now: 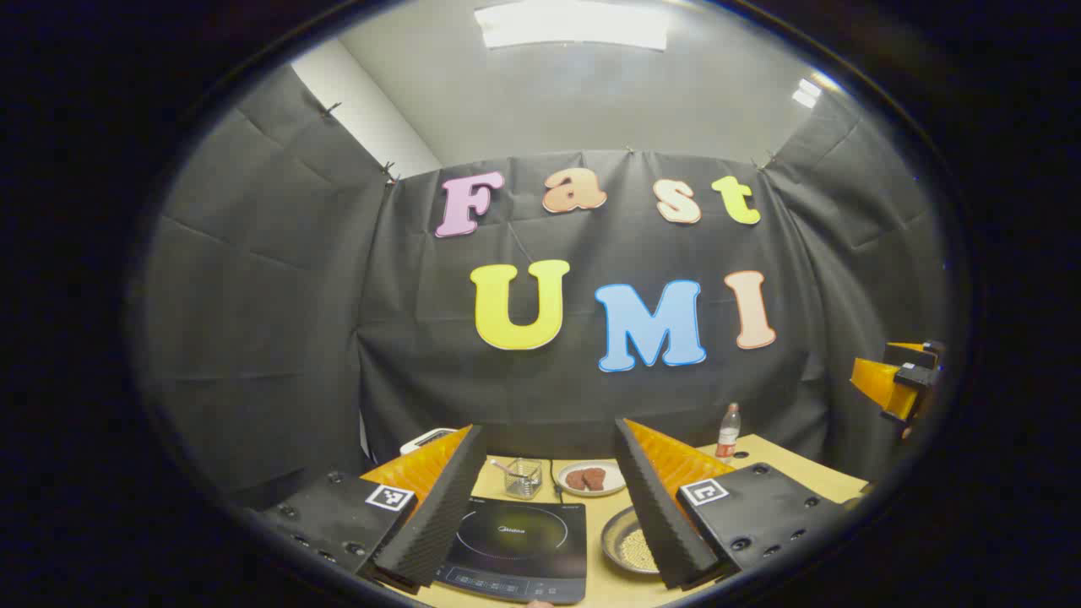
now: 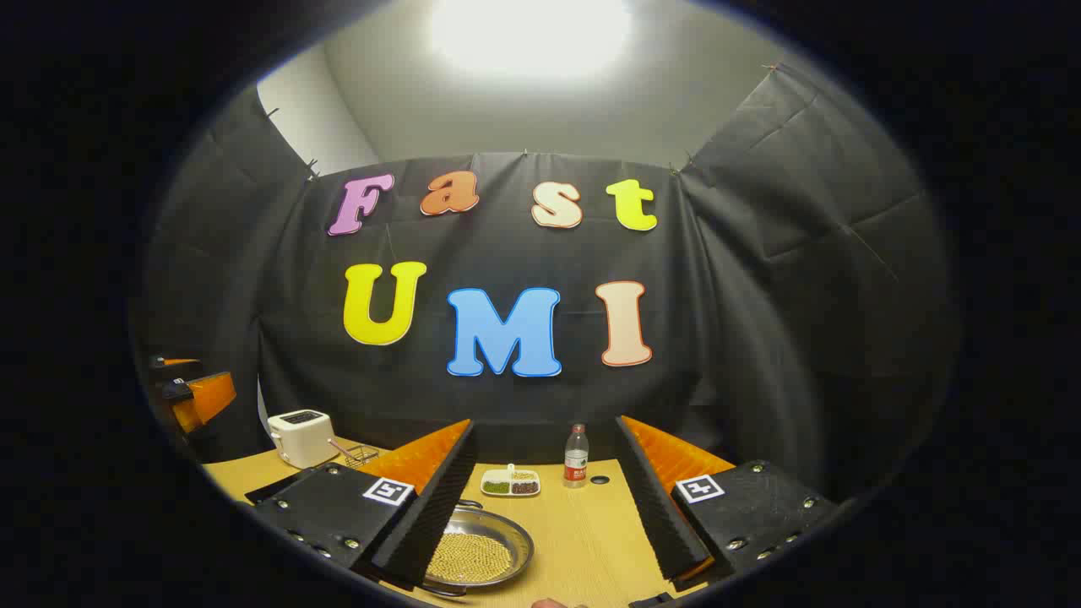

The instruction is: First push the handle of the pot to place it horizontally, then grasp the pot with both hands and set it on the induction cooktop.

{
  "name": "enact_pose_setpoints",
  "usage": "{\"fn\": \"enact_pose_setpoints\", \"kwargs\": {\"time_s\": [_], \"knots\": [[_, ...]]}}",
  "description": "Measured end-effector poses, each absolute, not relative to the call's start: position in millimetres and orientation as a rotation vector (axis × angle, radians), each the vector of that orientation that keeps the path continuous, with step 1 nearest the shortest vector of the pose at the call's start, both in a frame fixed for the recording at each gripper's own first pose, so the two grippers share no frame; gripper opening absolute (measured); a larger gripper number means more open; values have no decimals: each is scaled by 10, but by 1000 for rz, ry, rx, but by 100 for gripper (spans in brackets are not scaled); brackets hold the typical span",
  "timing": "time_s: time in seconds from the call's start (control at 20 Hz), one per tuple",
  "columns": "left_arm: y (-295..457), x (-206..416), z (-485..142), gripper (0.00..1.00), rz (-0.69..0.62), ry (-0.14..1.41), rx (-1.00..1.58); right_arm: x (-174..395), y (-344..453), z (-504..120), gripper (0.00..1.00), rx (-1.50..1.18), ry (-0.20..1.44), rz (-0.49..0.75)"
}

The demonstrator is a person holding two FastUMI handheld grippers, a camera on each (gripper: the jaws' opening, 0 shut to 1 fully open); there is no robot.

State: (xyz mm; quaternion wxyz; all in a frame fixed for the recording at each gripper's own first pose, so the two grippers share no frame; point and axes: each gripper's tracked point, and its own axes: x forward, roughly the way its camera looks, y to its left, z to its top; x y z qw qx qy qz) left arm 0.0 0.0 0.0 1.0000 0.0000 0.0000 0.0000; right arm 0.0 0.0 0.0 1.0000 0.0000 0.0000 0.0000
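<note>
The pot [image 1: 627, 540] is a shallow metal pan holding yellow grains. It sits on the wooden table just right of the black induction cooktop [image 1: 517, 540]. In the right gripper view the pot [image 2: 478, 553] lies low and left, partly behind my left finger, with a small loop handle [image 2: 469, 505] on its far rim. My left gripper [image 1: 549, 426] is open above the cooktop and holds nothing. My right gripper [image 2: 545, 422] is also open and empty, above the table to the right of the pot. The right gripper [image 1: 899, 384] is also visible at the far right of the left gripper view.
A plate of brown food [image 1: 593, 478], a wire basket [image 1: 524, 477] and a bottle [image 1: 728, 431] stand behind the cooktop. A white toaster [image 2: 302, 437], a divided dish [image 2: 510, 483] and the bottle [image 2: 576, 456] line the table's back. The other gripper [image 2: 190, 393] hovers at left.
</note>
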Motion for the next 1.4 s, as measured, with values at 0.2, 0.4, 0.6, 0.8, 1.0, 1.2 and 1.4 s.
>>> {"fn": "enact_pose_setpoints", "kwargs": {"time_s": [0.2, 0.4, 0.6, 0.8, 1.0, 1.2, 1.4], "knots": [[-33, -17, 8, 99, -3, -3, 2, -12, -68, -40, 97, -3, 13, -11], [-62, -9, -9, 99, -8, -2, 1, -31, -126, -52, 97, -6, 18, -21], [-57, -15, -21, 99, -6, -3, 0, -54, -148, -37, 97, -12, 12, -20], [-40, 14, -29, 99, -2, -3, 7, -39, -138, -15, 97, -14, 2, -12], [-24, 81, -29, 100, 0, -1, 22, 33, -128, -62, 96, -16, 16, -7], [-33, 168, -12, 99, 4, -8, 28, 120, -138, -112, 77, -23, 42, -4], [-42, 243, -23, 99, 11, -4, 34, 231, -84, -197, 49, -12, 76, 22]]}}
